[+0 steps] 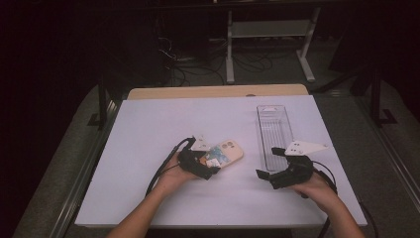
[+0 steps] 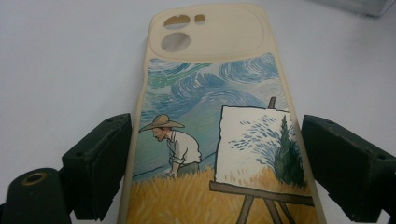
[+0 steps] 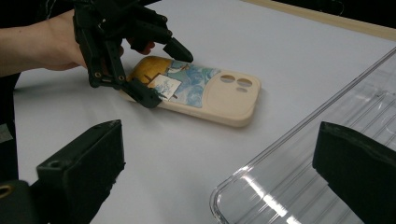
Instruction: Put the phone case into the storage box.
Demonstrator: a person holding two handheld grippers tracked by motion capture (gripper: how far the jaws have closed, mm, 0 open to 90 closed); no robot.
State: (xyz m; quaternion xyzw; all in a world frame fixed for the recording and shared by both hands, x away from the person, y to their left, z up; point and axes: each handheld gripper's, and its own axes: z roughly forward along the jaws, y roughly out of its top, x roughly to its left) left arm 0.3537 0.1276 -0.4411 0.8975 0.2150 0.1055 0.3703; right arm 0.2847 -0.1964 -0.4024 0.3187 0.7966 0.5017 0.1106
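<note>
- Cream silicone, printed with a painter at an easel in a wheat field: the phone case lies flat on the white surface, camera cutout pointing away from the person, just left of the clear plastic tray.
- The left gripper straddles the near end of the case. In the left gripper view its jaws stand at either long edge, the left one at or very near the rim, the right one with a sliver of surface showing between pad and case. They bracket the case without clamping it yet.
- The right gripper hovers near the tray's near end with jaws spread wide and nothing between them.
- Progress, as I judge it: the approach to the case is done and the grip is about to be made. Closing, lifting and, most likely, carrying it to the tray are all left. The tray looks empty.
- Hard to make out: whether the left pad truly touches the case's edge; the case's near end, cut off at the bottom of the left gripper view; whether a phone sits inside the case; and the room beyond the surface, which is dark.
</note>
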